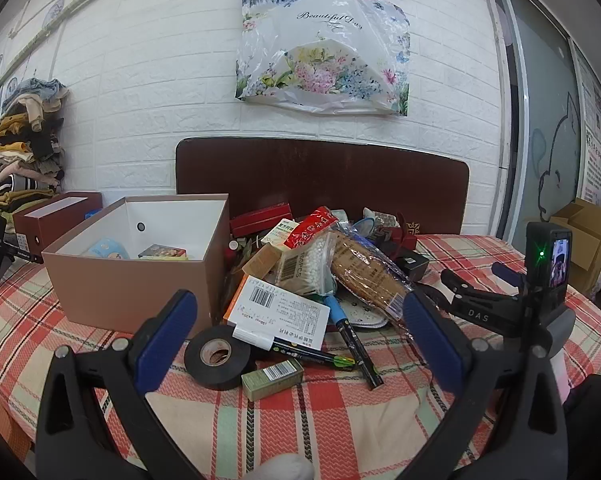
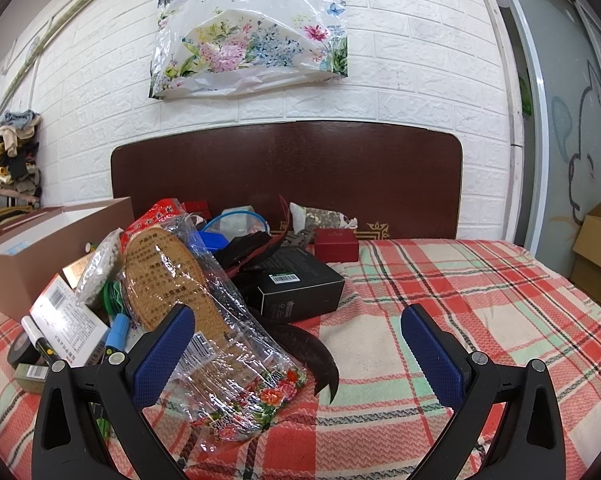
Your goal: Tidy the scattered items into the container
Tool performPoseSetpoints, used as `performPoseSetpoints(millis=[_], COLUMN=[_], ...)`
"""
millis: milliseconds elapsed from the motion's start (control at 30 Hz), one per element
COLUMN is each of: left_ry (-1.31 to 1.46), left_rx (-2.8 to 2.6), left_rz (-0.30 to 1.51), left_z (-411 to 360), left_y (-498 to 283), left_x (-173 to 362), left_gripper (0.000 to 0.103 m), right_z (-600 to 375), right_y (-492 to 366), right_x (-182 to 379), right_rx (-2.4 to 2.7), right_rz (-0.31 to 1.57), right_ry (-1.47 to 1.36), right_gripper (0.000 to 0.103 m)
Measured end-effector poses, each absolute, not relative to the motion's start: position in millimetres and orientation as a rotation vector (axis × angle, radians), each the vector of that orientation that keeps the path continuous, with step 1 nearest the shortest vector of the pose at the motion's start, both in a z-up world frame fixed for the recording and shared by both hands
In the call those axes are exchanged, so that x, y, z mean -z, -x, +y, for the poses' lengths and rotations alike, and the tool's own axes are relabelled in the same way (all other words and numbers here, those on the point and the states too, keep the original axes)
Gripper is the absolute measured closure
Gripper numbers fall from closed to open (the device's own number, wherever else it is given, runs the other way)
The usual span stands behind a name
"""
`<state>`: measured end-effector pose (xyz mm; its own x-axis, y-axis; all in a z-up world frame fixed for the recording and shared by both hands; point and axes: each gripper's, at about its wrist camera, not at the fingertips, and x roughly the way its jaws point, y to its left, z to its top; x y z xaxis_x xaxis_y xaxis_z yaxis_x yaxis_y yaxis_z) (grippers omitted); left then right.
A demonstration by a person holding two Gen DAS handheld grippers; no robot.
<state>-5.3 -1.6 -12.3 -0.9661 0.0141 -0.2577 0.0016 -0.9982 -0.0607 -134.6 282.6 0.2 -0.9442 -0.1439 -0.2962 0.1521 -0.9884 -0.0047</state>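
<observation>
Across the bed (image 2: 440, 280), with its red, green and cream checked cover, you have a heap of loose items piled against the dark headboard (image 2: 292, 168). At the heap's left edge stands the open cardboard box (image 1: 140, 280), already holding a few small things; it is the container, and it lies ahead and to the left of your left tongs (image 1: 296, 340).

Both tongs are spread to their full width and hold nothing. Your right tongs (image 2: 296, 352) sit over bare cover, with only the near end of the bagged insoles (image 2: 204, 304) reaching in past the left-hand finger.

Next in size are the black carton (image 2: 300, 284) and the white medicine box (image 1: 280, 308), then the bag of cotton swabs (image 1: 304, 264).

Nearest your left tongs, and just ahead of them, lie the black roll of tape (image 1: 216, 354), the small green box (image 1: 272, 374) and two marker pens (image 1: 348, 344).

The relation that governs the next move, in my judgement: the insoles run lengthwise from your right tongs up and away to the left, toward the box. A grip taken across their narrow near end suits the right hand, which is the closer one. The tape and green box fall to the left hand, which is also nearer the container.
</observation>
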Motion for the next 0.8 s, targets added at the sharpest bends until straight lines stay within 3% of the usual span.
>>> performPoseSetpoints(millis=[800], left_ry=[0.424], left_rx=[-3.104], left_rz=[-0.095], left_z=[-0.6], left_y=[6.3], left_x=[13.9], left_gripper=[0.0], right_z=[282.1], right_y=[135.5], right_x=[0.5], right_rx=[2.957], right_rz=[0.041], right_ry=[-0.448], right_gripper=[0.0])
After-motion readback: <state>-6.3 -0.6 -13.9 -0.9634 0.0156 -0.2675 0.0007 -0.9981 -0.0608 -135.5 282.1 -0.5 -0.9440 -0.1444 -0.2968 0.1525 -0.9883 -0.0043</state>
